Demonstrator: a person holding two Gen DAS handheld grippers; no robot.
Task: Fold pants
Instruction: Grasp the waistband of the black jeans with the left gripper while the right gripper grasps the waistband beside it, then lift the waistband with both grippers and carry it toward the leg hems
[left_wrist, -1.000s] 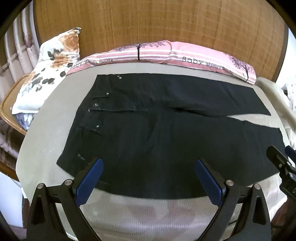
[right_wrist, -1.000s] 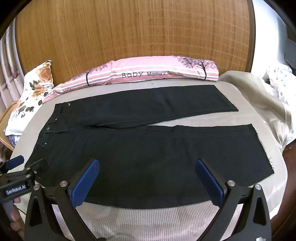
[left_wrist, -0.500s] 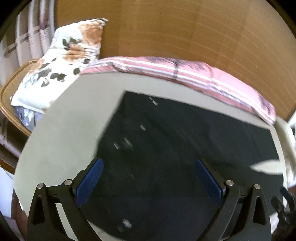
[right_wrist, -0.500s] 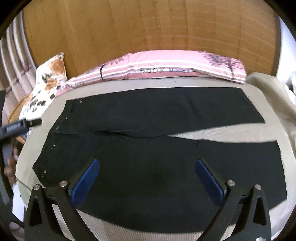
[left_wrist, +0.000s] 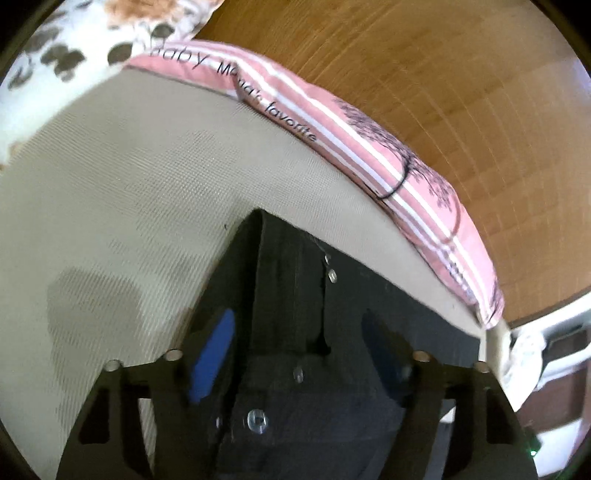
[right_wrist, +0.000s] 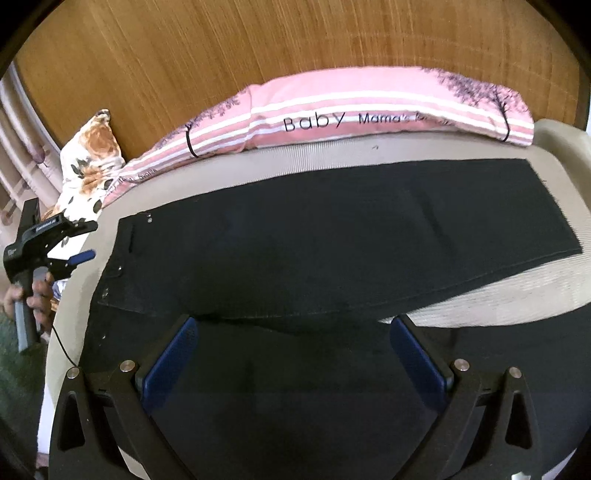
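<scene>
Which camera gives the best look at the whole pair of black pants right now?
The right wrist view: the black pants lie spread flat on the bed, waistband to both leg ends, with the legs parting toward the right. The left wrist view shows only the waistband corner close up, with its metal buttons, slightly blurred.

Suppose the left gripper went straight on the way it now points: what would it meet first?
Most likely the waistband end of the black pants, which lies between and just beyond the fingers of the left gripper. Depth is unclear; no contact shows.
</scene>
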